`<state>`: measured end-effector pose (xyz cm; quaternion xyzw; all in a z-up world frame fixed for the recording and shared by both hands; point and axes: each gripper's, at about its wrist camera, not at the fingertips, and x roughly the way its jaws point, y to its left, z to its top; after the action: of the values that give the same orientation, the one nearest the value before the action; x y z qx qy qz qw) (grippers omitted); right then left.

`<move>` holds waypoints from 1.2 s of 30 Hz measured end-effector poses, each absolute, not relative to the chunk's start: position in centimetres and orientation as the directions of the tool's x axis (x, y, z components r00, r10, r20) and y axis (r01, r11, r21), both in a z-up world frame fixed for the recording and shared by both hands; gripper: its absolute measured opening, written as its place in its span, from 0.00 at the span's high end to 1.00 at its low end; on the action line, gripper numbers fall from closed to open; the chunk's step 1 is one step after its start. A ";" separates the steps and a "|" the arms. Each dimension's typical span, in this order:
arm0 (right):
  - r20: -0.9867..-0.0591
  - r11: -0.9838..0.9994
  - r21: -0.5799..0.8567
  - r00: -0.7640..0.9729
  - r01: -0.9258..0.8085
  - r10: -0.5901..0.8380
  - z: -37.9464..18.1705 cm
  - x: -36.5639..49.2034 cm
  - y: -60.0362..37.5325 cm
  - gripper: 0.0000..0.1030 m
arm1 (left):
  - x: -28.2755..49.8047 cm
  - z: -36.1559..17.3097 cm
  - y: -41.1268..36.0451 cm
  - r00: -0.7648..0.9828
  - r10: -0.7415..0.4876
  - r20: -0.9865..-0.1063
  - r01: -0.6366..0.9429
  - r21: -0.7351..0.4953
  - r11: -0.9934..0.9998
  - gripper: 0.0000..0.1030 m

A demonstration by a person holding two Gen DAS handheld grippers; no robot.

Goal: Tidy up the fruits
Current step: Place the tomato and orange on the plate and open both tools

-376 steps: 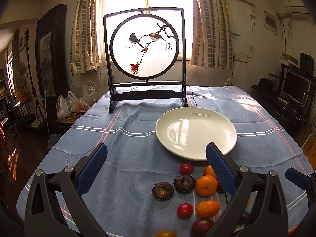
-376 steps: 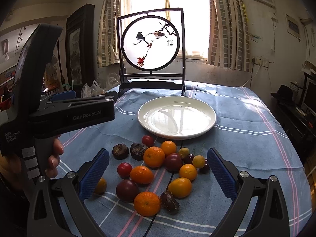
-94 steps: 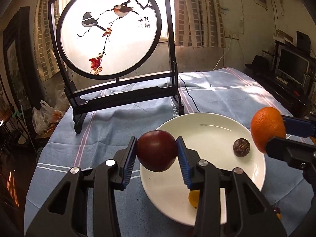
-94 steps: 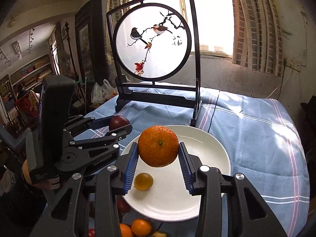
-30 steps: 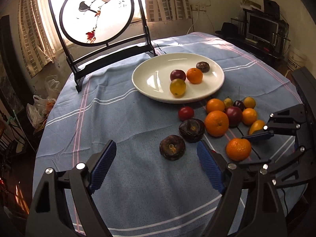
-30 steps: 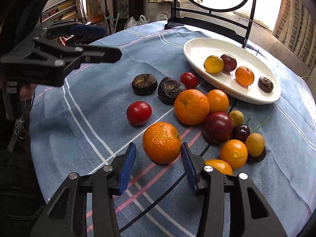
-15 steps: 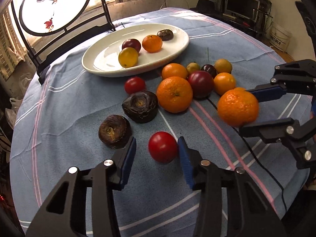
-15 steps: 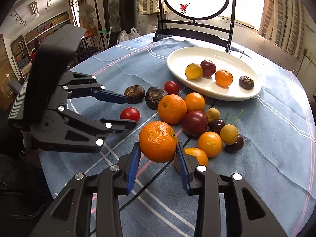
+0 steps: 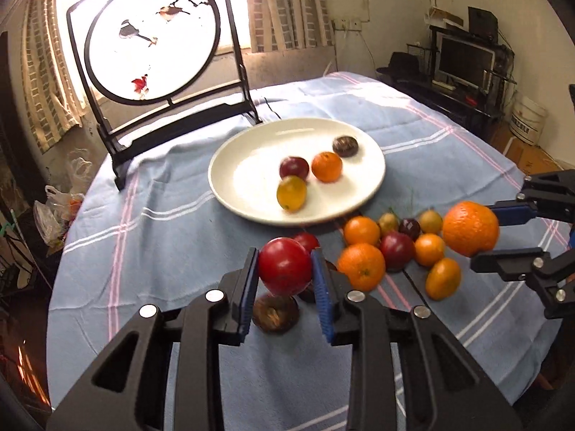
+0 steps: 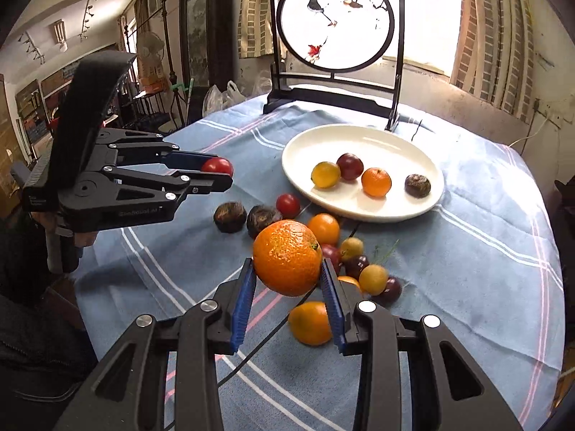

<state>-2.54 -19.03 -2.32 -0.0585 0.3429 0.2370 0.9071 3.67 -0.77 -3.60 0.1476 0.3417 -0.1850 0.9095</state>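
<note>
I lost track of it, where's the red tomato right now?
The red tomato is clamped in the left hand-held gripper, lifted above the dark fruits on the blue cloth, short of the white plate.

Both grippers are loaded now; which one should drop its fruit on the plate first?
Probably left: the left gripper holds the red tomato, apparently nearer the white plate than the right gripper with its orange.

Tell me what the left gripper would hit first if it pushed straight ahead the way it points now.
Probably the white plate. The left gripper, shut on the red tomato, points over the blue cloth toward the plate's near rim; depth is unclear, so it might pass above the rim and reach the yellow fruit.
</note>
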 end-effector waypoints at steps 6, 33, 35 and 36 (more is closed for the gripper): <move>-0.560 0.910 0.035 0.746 -0.413 0.360 2.2 -0.1 -20.9 0.64 | 7.4 0.1 -1.1 0.778 -0.190 -0.599 0.345 0.155 0.926 0.72; -0.649 0.937 0.114 0.689 -0.331 0.322 -3.9 17.3 -19.7 0.64 | 20.6 -6.5 -3.5 0.713 -0.086 -0.696 0.232 0.119 0.965 0.72; -0.662 0.940 0.112 0.681 -0.323 0.313 -4.6 18.2 -19.7 0.64 | 21.1 -7.1 -3.5 0.699 -0.079 -0.710 0.219 0.108 0.970 0.72; -0.667 0.940 0.114 0.677 -0.321 0.312 -4.9 18.5 -19.6 0.63 | 21.4 -7.5 -3.5 0.693 -0.073 -0.717 0.214 0.108 0.971 0.72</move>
<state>18.49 -19.63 -4.90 -0.0059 0.3630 0.1727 0.9156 21.37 -3.52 -7.50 0.0919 0.3838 -0.0782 0.9155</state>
